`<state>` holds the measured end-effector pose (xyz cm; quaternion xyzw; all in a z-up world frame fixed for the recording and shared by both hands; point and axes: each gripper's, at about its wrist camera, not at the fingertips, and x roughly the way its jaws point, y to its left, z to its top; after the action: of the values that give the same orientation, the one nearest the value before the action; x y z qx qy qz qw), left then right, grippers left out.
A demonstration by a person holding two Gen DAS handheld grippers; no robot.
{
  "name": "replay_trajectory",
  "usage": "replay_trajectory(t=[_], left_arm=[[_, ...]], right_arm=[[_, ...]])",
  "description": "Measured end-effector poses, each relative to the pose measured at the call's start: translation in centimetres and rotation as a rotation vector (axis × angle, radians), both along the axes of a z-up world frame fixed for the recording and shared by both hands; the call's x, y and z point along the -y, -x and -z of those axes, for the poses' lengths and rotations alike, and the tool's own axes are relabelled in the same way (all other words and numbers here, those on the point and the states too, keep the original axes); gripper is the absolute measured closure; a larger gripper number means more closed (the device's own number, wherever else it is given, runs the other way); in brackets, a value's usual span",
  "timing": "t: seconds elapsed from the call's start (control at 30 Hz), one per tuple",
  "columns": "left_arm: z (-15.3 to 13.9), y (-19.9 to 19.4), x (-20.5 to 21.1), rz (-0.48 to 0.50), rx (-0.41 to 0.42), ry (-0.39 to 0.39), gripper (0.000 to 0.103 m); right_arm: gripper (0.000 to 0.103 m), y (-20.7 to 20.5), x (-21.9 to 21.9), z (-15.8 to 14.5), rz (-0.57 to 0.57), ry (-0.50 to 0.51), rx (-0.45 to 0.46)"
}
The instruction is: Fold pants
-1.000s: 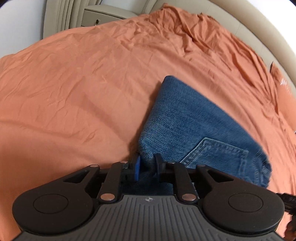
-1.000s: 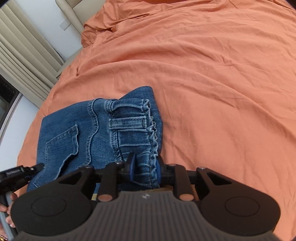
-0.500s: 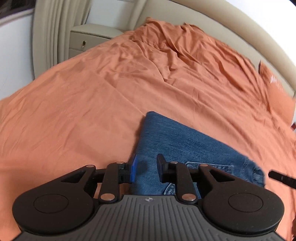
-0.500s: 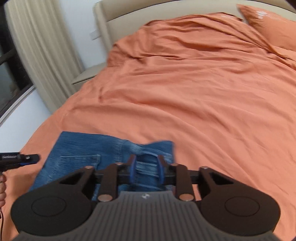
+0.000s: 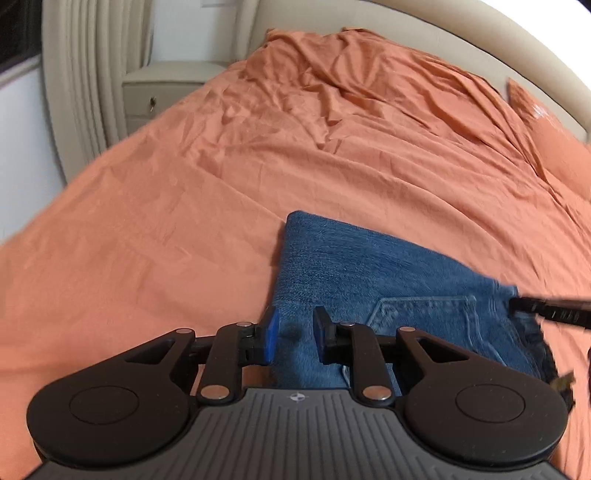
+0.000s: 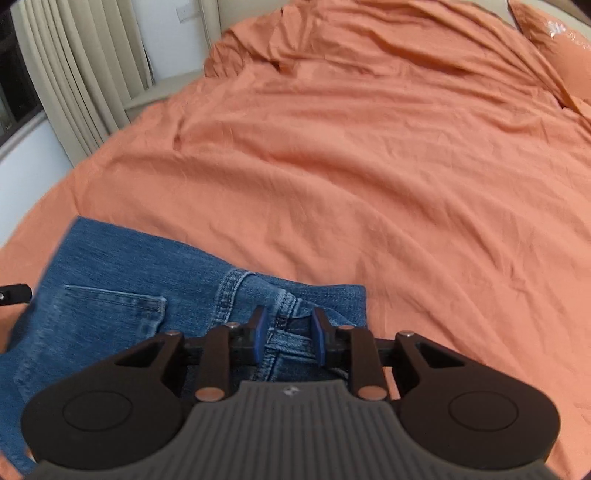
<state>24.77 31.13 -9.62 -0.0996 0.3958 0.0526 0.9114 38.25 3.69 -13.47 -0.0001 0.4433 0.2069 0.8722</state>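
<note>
The blue denim pants [image 5: 373, 280] lie folded into a compact rectangle on the orange bed sheet [image 5: 184, 206], a back pocket facing up. My left gripper [image 5: 295, 332] is open above the folded edge at the pants' left side, nothing between its pads. In the right wrist view the pants [image 6: 122, 280] lie at lower left with the waistband and a belt loop under my right gripper [image 6: 288, 332], which is open and holds nothing. The tip of the right gripper shows at the right edge of the left wrist view [image 5: 550, 310].
The orange sheet covers the whole bed, wrinkled toward the headboard [image 5: 424, 33]. An orange pillow [image 6: 557, 44] lies at the far right. A beige nightstand [image 5: 162, 88] and curtains [image 6: 74, 66] stand past the bed's left side.
Both grippers let go of the pants and opened. Both have lifted and tilted up, so the pants now lie flat on the sheet and more of the room shows.
</note>
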Motion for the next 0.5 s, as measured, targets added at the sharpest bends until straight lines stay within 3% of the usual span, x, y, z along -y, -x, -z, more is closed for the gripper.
replay_trajectory(t=[0.17,0.27,0.4,0.5], left_arm=[[-1.8,4.1,1.0,0.153,0.002,-0.066,0.079],[-1.0,6.4,1.9,0.212,-0.019,-0.1,0.079],[2.8,7.7,2.0,0.173,-0.104,-0.129,0.079],[5.1,8.0,0.4,0.084,-0.148,-0.047,0.078]], right_arm=[[0.077,5.3,1.8,-3.3,-0.041,-0.047,0.097],[0.077,9.2,2.7,-4.4,-0.087,-0.067,0.132],[0.077,13.0,2.8,-3.6,-0.142,-0.025,0.147],[0.078,13.7,2.6,-1.2,-0.129,0.033,0.09]])
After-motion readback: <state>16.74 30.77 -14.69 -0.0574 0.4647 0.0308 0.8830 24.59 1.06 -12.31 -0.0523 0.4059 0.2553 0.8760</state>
